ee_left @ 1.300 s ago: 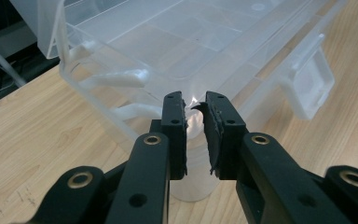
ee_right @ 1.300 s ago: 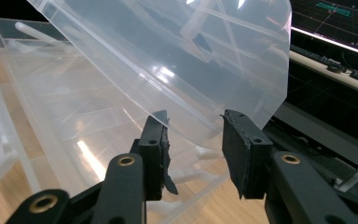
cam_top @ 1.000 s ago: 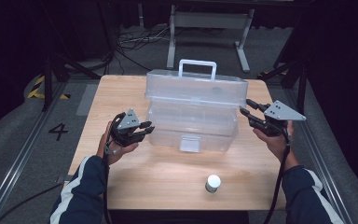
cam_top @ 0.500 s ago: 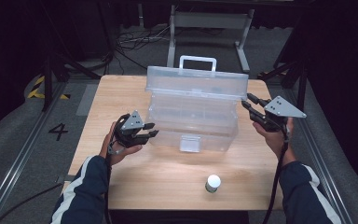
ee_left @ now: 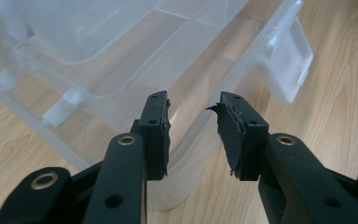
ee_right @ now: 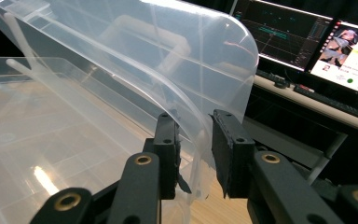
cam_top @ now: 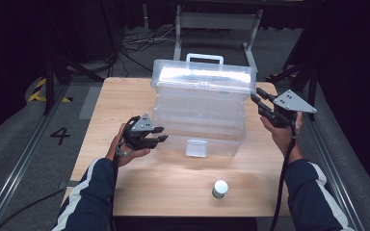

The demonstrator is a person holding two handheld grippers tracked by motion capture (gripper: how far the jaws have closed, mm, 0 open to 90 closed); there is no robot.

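A clear plastic box (cam_top: 200, 113) stood in the middle of the wooden worktop (cam_top: 125, 91), its lid (cam_top: 204, 77) raised a little at the front and its white handle (cam_top: 204, 58) at the far side. A front latch (cam_top: 195, 147) hung at its near wall.

The left tool (cam_top: 156, 134) lay low at the box's near left corner. In the left gripper view its jaws stood apart, having just been opening, with the box's lower corner edge (ee_left: 186, 140) seen past the gap; the pads (ee_left: 156, 135) pressed on nothing.

The right tool (cam_top: 256, 98) was at the box's right end, up by the lid. In the right gripper view the lid's curved edge (ee_right: 193, 140) ran between its jaws, which had just been closing; a gap still showed beside each pad, so it was not yet clamped.

A small white-capped jar (cam_top: 219, 188) stood on the worktop near the front edge, well apart from the box.
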